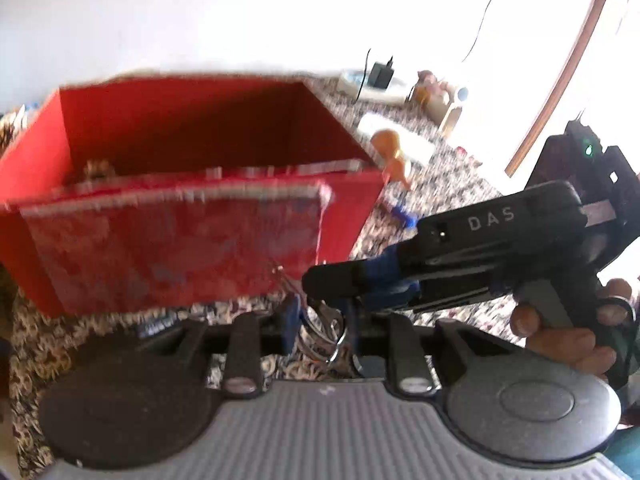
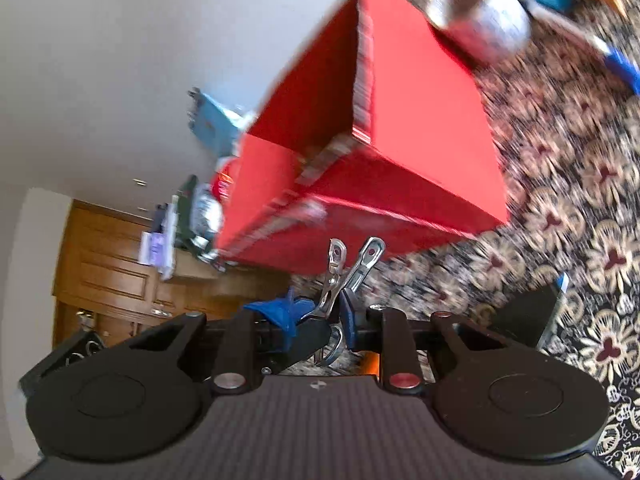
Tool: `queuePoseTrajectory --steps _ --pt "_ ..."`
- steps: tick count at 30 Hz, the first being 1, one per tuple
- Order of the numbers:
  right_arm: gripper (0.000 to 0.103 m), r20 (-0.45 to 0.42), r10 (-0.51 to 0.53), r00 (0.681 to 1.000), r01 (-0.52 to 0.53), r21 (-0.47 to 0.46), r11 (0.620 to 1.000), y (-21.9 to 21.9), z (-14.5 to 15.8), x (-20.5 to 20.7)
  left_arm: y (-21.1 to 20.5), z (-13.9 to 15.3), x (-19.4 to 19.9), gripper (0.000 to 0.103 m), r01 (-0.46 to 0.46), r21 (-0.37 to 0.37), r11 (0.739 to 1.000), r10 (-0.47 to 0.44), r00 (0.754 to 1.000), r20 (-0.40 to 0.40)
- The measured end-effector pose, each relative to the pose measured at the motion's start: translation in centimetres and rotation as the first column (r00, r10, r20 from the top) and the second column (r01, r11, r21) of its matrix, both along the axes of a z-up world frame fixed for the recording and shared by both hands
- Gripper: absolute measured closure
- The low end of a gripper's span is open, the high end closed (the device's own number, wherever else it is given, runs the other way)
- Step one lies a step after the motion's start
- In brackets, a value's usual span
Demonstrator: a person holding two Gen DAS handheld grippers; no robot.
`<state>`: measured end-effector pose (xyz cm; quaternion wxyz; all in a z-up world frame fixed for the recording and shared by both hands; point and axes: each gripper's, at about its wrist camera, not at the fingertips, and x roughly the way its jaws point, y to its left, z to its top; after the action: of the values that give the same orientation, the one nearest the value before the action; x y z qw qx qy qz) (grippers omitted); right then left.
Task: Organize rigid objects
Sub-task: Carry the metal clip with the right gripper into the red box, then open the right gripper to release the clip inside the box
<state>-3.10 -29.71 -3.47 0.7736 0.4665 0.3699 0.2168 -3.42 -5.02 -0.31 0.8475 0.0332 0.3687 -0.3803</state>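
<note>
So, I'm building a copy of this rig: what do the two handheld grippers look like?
Both are black, with round discs either side of a ribbed grey plate and blue finger pads. The right gripper carries white "DAS" lettering and a green light; bare fingers wrap its grey handle.

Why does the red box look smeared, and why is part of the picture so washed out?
Left wrist view: the red box is streaked sideways by motion blur, and the wall and window side are blown out by bright daylight. Right wrist view: the box and carpet are smeared too, while the metal clip near the lens stays fairly sharp; the fisheye bends straight edges in both.
</note>
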Motion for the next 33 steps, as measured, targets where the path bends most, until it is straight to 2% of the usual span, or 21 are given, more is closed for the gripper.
queuePoseTrajectory --steps 8,11,14,19,23,25,28,31,33 --pt "0.097 0.158 -0.027 0.987 0.027 0.004 1.000 0.2 5.2 1.2 0.9 5.5 0.1 0.083 0.018 -0.105 0.994 -0.005 0.992 0.127" --pt "0.097 0.194 -0.038 0.980 0.038 0.003 0.999 0.5 6.0 2.8 1.2 7.0 1.1 0.083 0.015 -0.134 0.991 0.009 0.984 0.176" --pt "0.097 0.194 -0.047 0.980 0.047 0.002 0.999 0.8 5.6 4.9 1.3 7.7 2.8 0.083 -0.002 -0.144 0.990 0.031 0.979 0.199" --pt "0.097 0.133 -0.036 0.991 0.034 0.014 0.999 1.6 3.7 9.0 1.1 6.6 6.9 0.083 -0.052 -0.121 0.991 0.074 0.980 0.185" --pt "0.096 0.044 0.009 0.999 -0.008 -0.024 1.000 4.0 1.9 12.8 1.1 4.1 9.9 0.083 -0.106 -0.049 0.993 0.112 0.983 0.147" --pt "0.095 0.030 0.031 0.999 -0.028 -0.079 0.997 5.0 2.0 13.9 1.9 2.9 10.9 0.082 -0.129 -0.015 0.992 0.130 0.984 0.125" --pt "0.095 0.001 0.052 0.999 -0.052 -0.104 0.993 6.4 1.5 15.3 3.2 1.6 12.3 0.082 -0.159 0.009 0.987 0.157 0.984 0.087" --pt "0.094 -0.028 0.030 0.999 -0.034 -0.159 0.987 6.9 0.7 15.7 4.3 1.0 13.5 0.082 -0.200 0.027 0.979 0.198 0.978 0.064" --pt "0.094 -0.035 0.031 0.999 -0.036 -0.137 0.990 6.7 0.7 15.9 4.9 0.4 14.3 0.082 -0.211 0.041 0.977 0.209 0.977 0.031"
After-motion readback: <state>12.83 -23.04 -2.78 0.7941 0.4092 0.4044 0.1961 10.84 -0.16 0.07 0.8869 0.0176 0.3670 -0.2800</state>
